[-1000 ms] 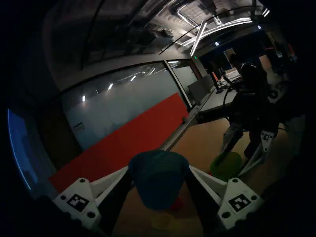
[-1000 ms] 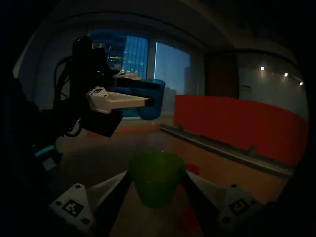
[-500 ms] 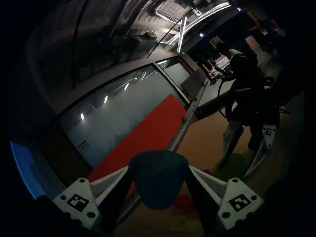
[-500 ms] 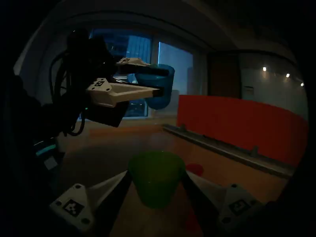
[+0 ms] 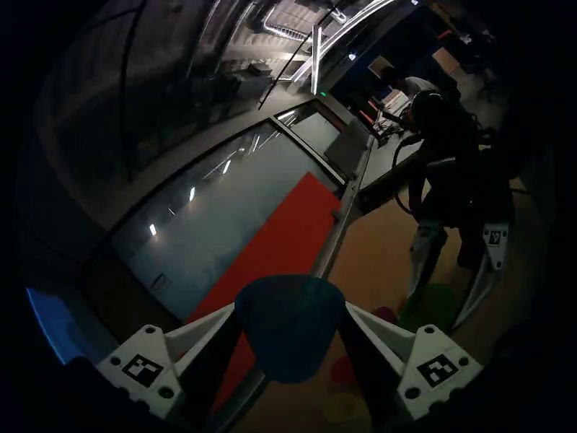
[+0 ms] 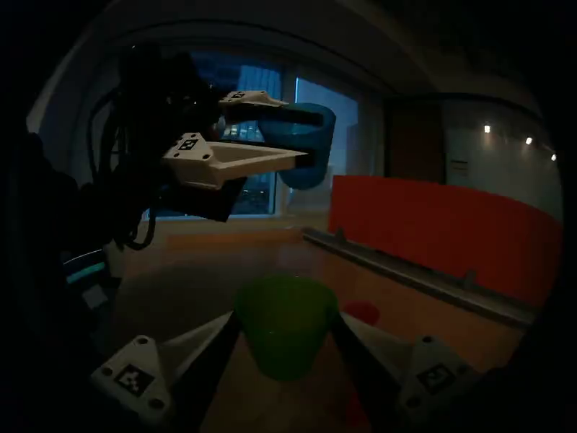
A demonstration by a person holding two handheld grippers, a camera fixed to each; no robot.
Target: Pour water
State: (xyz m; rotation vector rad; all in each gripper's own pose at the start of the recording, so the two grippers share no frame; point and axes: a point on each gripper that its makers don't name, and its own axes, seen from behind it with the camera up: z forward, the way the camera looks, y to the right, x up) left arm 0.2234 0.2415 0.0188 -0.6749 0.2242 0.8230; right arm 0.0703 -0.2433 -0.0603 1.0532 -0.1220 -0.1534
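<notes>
The left gripper [image 5: 290, 317] pinches a blue plastic cup [image 5: 290, 343] between both fingers, raised high above the wooden table [image 6: 202, 267], while the right gripper [image 6: 285, 317] grips an upright green cup [image 6: 285, 343] low by the tabletop, well below the blue one.

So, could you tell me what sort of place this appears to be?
Most likely an open-plan office or lab at dusk: a glass wall with a red band, strip lights overhead, and a large window showing dim blue sky.
</notes>
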